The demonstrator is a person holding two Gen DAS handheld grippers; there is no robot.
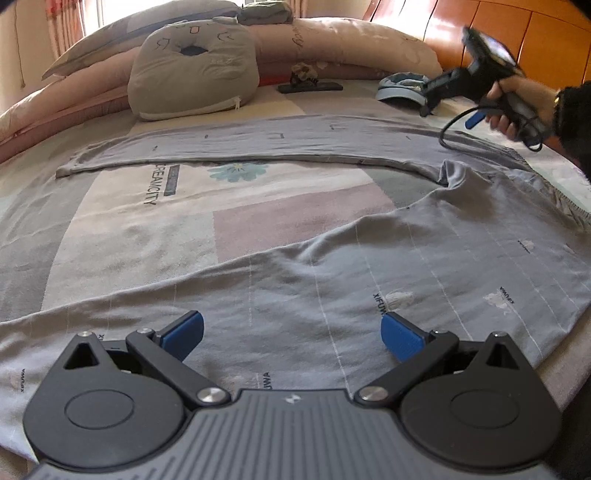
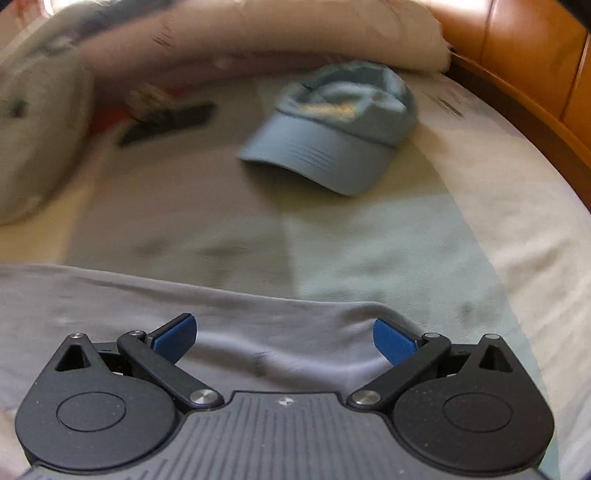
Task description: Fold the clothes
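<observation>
Our left claw hovers low, jaws spread wide and holding nothing; directly beneath and ahead of it lies the near leg of the grey trousers, spread flat on the bed and running off to both sides. Ahead and to the right, this leg joins the waist area, where the cloth is rumpled. Further ahead, across a bare strip of patterned bedcover, the far leg lies straight and smooth, so we judge the garment laid out in a V, ready for one leg to be brought over the other. Our right claw, seen from its own camera, is likewise wide open and empty, poised over the edge of the grey cloth, probably near the waistband; the view is blurred, so we cannot tell the exact spot. In the left view a hand carries that device above the far right of the trousers. Beyond it rest a blue cap, a dark flat object, a grey cushion and pillows against the wooden headboard.
</observation>
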